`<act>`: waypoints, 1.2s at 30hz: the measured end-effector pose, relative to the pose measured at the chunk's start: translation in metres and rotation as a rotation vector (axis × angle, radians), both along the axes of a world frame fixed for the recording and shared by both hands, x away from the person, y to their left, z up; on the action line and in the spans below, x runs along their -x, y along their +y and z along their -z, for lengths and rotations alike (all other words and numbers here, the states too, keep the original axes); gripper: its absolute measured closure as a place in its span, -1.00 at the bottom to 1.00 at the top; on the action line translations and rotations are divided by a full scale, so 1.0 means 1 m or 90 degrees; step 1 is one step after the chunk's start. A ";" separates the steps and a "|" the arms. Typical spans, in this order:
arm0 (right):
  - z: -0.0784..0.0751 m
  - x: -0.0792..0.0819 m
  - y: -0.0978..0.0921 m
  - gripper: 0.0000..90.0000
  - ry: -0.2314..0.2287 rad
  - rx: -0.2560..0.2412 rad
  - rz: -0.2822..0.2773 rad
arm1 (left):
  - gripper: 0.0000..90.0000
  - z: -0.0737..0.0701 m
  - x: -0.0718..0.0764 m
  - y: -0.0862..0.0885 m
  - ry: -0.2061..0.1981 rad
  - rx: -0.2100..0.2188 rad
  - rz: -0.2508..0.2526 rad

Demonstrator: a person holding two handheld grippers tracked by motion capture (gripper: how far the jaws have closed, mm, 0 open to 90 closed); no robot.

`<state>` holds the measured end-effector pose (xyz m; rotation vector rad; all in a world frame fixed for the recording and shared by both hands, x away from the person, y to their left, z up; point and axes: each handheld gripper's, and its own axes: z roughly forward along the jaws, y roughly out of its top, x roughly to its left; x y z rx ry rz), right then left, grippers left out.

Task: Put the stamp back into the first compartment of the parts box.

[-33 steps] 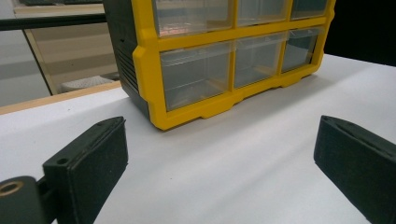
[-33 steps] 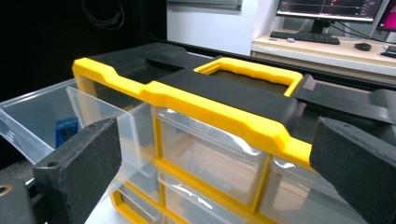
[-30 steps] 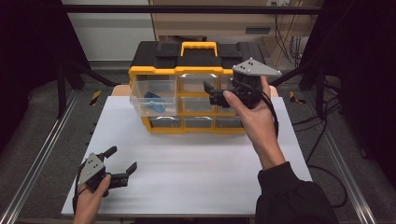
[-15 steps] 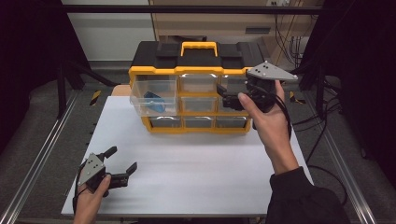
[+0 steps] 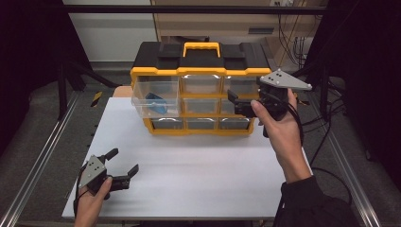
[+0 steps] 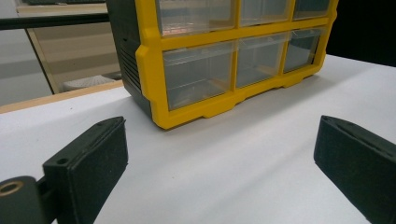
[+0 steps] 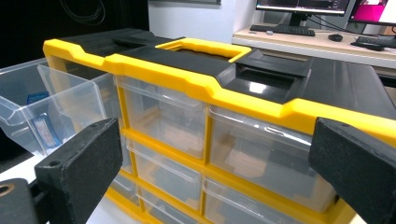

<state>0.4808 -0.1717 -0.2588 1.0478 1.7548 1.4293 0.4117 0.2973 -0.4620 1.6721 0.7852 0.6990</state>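
With its jaws spread wide beside the yellow organizer (image 5: 198, 90) at the back of the counter (image 5: 198, 161), the right gripper (image 5: 242, 105) should square up to one clear drawer's (image 5: 155, 97) front lip before closing, while the left gripper (image 5: 124, 165) idles, also spread.

The left gripper (image 5: 124, 164) sits low at the near left, held in the person's left hand (image 5: 93, 198), which comes in from the bottom edge. Its two black jaws are spread wide and point forward and to the right; in the left gripper view they stand far apart at either side with nothing between them. The right gripper (image 5: 235, 103) is raised at the far right, gripped by the right hand (image 5: 279, 127) on an outstretched forearm in a dark sleeve (image 5: 312, 205). Its jaws point left and are parted wide, nothing between them.
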 end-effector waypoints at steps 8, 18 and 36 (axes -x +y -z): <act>0.009 0.007 -0.007 -0.93 0.000 0.005 0.005 | -0.94 -0.001 0.002 0.001 -0.005 0.000 -0.004; 0.022 0.020 -0.019 -0.93 0.002 0.007 0.013 | -0.94 -0.001 0.003 0.000 -0.004 -0.006 -0.006; 0.045 0.038 -0.025 -0.93 0.012 0.036 0.006 | -0.94 0.000 0.002 -0.001 -0.002 -0.008 -0.006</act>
